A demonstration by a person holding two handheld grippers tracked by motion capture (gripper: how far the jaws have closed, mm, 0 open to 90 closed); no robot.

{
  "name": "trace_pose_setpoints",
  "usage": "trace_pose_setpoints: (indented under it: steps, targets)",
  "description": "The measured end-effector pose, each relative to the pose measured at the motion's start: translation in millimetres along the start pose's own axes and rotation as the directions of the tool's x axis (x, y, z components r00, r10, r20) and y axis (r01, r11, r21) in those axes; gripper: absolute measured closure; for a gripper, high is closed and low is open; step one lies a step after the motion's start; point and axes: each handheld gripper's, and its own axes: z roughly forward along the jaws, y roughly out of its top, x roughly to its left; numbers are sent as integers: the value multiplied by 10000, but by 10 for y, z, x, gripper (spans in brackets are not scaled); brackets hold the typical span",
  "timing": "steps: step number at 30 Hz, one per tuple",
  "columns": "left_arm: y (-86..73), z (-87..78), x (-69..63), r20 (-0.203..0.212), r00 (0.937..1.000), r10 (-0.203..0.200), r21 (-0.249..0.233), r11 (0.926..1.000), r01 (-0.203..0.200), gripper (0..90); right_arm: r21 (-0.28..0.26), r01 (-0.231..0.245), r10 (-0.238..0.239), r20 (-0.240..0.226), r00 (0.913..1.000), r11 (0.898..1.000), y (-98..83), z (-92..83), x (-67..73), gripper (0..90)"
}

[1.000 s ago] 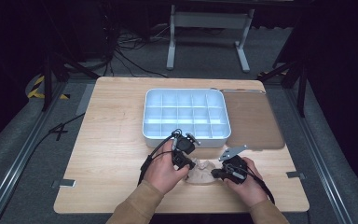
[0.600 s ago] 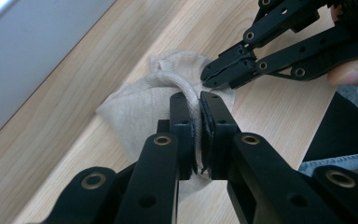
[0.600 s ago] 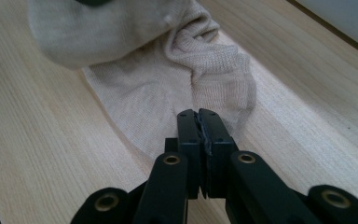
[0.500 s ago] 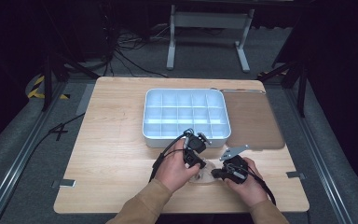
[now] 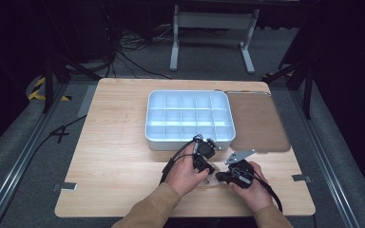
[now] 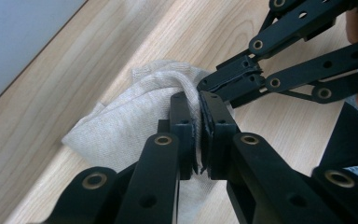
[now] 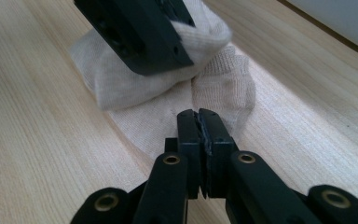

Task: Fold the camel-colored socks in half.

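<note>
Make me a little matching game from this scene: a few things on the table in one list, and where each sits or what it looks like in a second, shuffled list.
Things:
1. sock
2. compartment tray
3. brown mat
4. left gripper

Descriptions:
A. flat, right of the tray
B. white, divided into cells
C. beige, bunched on the wood
D. black jaws pinching fabric

Pairs: 1-C, 2-B, 3-A, 4-D

A small cream knitted sock (image 7: 168, 93) lies partly folded over itself on the wooden surface (image 5: 123, 161), near the front edge.
</note>
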Motion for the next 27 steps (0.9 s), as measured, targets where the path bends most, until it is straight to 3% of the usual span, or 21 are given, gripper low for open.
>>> trace_pose_setpoints:
  steps: [4, 6, 8, 12, 16, 19, 22, 27]
  targets:
    - [-13, 9, -4, -73, 9999, 135, -32, 9999, -135, 841, 13, -26, 26, -16, 10000, 10000, 4, -1, -1, 880]
    - [-40, -35, 10, 210, 9996, 206, -427, 9989, -197, 789, -3, 43, -43, -1, 10000, 10000, 1, -5, 0, 845]
    - [-61, -103, 22, 434, 9984, 357, -859, 9958, -318, 680, 27, 76, -76, 186, 9998, 10000, -5, -47, 21, 759]
    - [-131, -339, 43, 612, 9975, 367, -1661, 9858, -261, 619, -595, -139, 156, 281, 9995, 9981, -20, -266, 35, 745]
    - [-208, -520, 77, 239, 9993, 297, -1863, 9822, -248, 638, -912, -247, 289, 449, 9986, 9955, 12, -460, 40, 760]
    - [-300, -640, 118, -281, 9996, 45, -1878, 9822, -97, 665, -986, 73, -35, 388, 9992, 9951, 125, -509, 130, 786]
    - [-387, -697, 175, -728, 9973, -136, -1740, 9847, 7, 685, -1081, 501, -489, 142, 9987, 9929, 290, -485, 252, 823]
    - [-507, -704, 263, -929, 9950, -372, -1403, 9898, 239, 726, -736, 1034, -1050, -171, 9943, 9919, 488, -330, 390, 893]
